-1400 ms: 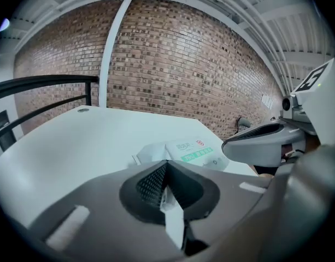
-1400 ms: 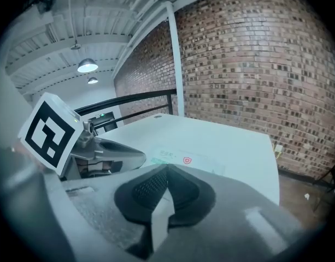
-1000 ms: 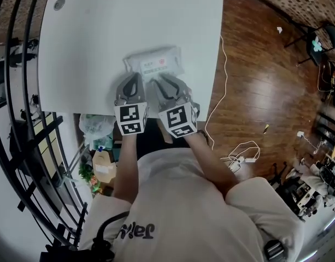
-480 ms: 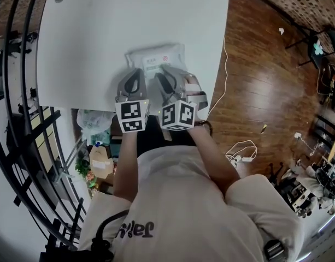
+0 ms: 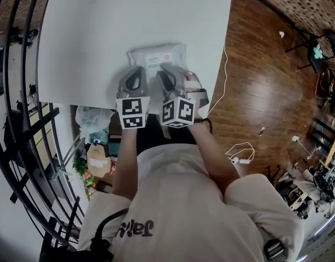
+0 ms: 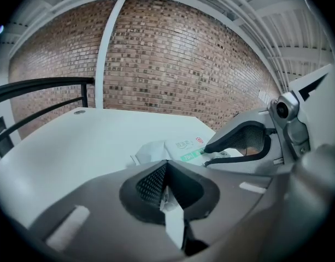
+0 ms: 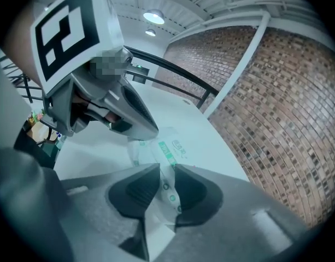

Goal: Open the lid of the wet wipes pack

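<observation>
Wet wipes pack (image 5: pixel 156 55) is sitting on the table (image 5: pixel 90 42), right by its near edge.
Left gripper (image 5: pixel 135 71) is clamping the pack's near edge; right gripper (image 5: pixel 166 70) is closing its jaws on that edge too.

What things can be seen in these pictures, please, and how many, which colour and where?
table: one, white, centre of the head view
wet wipes pack: one, white with green print, near the table's near edge
plastic bag: one, pale, below the table's near left corner
railing: one, black, left of the table
brick wall: one, reddish-brown, behind the table
floor: brown wood, right of the table
shirt: one, white, on the person
left gripper: one, grey, shut on the pack's edge
right gripper: one, grey, jaws closing, the pack's film between them
</observation>
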`<state>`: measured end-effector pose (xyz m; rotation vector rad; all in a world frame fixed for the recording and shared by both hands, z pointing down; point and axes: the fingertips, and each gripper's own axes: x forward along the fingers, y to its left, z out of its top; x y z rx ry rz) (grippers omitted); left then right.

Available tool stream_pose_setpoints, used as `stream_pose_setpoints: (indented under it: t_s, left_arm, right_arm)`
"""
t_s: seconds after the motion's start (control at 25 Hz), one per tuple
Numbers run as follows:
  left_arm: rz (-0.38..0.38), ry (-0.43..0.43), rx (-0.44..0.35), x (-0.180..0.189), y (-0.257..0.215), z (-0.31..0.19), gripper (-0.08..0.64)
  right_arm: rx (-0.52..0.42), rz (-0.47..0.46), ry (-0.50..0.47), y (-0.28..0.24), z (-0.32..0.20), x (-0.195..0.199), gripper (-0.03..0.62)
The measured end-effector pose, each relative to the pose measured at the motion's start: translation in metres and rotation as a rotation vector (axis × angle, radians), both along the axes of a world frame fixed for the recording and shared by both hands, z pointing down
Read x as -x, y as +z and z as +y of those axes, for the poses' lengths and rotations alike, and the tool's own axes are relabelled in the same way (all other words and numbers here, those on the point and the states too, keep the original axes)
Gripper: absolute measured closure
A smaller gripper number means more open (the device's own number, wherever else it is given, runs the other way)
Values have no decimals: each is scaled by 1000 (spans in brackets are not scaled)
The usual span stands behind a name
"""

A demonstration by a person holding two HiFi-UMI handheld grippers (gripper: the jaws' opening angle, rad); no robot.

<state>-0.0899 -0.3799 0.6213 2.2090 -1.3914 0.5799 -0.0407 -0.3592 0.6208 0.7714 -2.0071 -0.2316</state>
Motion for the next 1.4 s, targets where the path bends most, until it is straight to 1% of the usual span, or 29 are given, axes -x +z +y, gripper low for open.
stream_pose_setpoints:
  t_s: [0.24,0.36,0.6,0.92,1.0,1.08,1.12,1.16,1.2,1.28,1.32,1.36,1.4]
  left_arm:
    - [2,-4,-2,1,1,-1,544]
    - [-4,-4,-3,2,1,-1,545]
    - [3,12,-6,0,2,-1,545]
    - [2,20,-3,-7,4,-2,545]
    - [-5,28,0,-8,2,-3,545]
    - [-9,38,3,-8,4,-4,545]
    - [-8,39,4,-7,4,-4,545]
    - [-6,38,4,-6,5,-5,545]
    - [-5,36,4,-6,5,-5,545]
    - [-5,33,6,-6,5,-4,545]
    - [-4,33,7,-7,4,-4,545]
    - [-2,32,7,-7,4,-4,545]
    - [2,31,6,-7,4,-4,545]
  right_arm:
    - [-24,61,-57,2,1,-2,532]
    - [-42,89,-69,2,1,-1,538]
    - [-88,82,-26,-8,-7,-3,549]
    - [-117,112,-58,3,-18,-8,578]
    - [-138,96,-39,-4,-23,-8,592]
    - [-164,61,-8,-16,-33,-7,601]
    - [-161,39,1,-19,-38,-6,601]
    - [-136,2,20,-21,-43,-7,601]
    - [-87,-59,58,-23,-46,-9,601]
    - [66,-252,187,-27,-45,-17,596]
    - [147,-358,255,-29,-43,-21,541]
    - [216,-446,309,-30,-40,-23,496]
    - [266,-503,347,-29,-37,-25,479]
